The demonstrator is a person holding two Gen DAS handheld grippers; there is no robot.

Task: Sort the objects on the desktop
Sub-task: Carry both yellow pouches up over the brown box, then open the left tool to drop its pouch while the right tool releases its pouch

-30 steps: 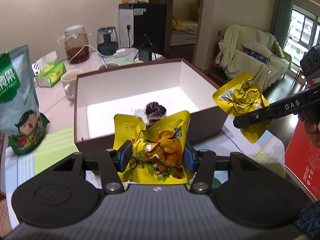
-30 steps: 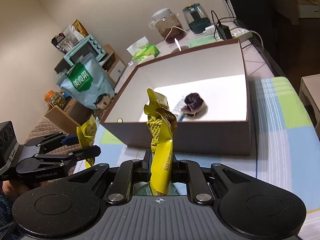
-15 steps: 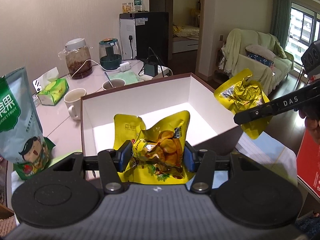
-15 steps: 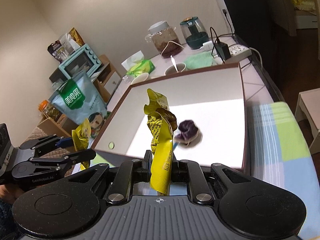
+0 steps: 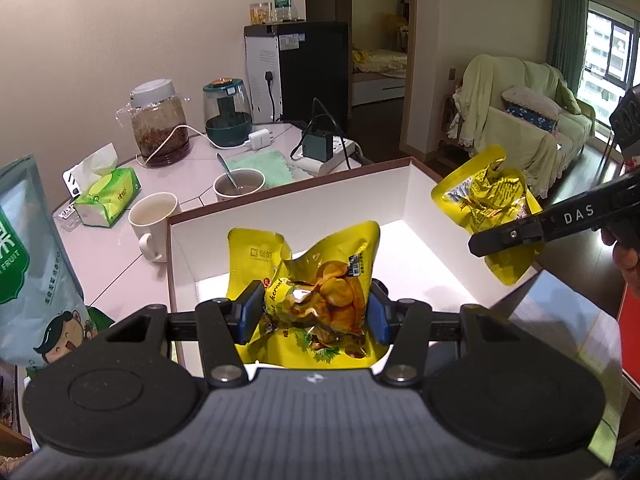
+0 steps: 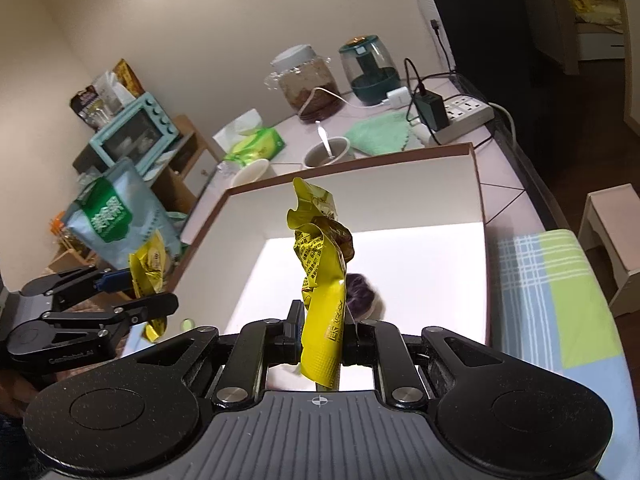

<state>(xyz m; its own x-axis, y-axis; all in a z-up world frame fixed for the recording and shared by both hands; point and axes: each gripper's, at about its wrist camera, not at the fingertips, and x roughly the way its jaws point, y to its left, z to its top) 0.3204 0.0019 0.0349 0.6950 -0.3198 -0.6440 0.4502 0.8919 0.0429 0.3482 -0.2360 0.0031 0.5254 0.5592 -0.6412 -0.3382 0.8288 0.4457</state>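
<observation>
While both grippers hover above the open box (image 5: 280, 208), its brown rim frames a wide white floor with plenty of bare room; only a dark purple wrapped item (image 6: 362, 294) lies near the front. Past the far wall sit two cups (image 5: 154, 216), a tissue pack (image 5: 108, 196) and a power strip (image 6: 460, 114), all well outside the rim. Left gripper (image 5: 316, 312) has its blue pads squeezed onto a crinkled yellow snack pouch (image 5: 320, 276), front face showing printed kernels, held over the near-left part of the box. Right gripper (image 6: 320, 334) is clamped tight on a second yellow pouch (image 6: 320, 264), seen edge-on, twisted and standing upright over the box's near edge. A tall green-labelled bag (image 6: 116, 216) stands outside the left wall.
</observation>
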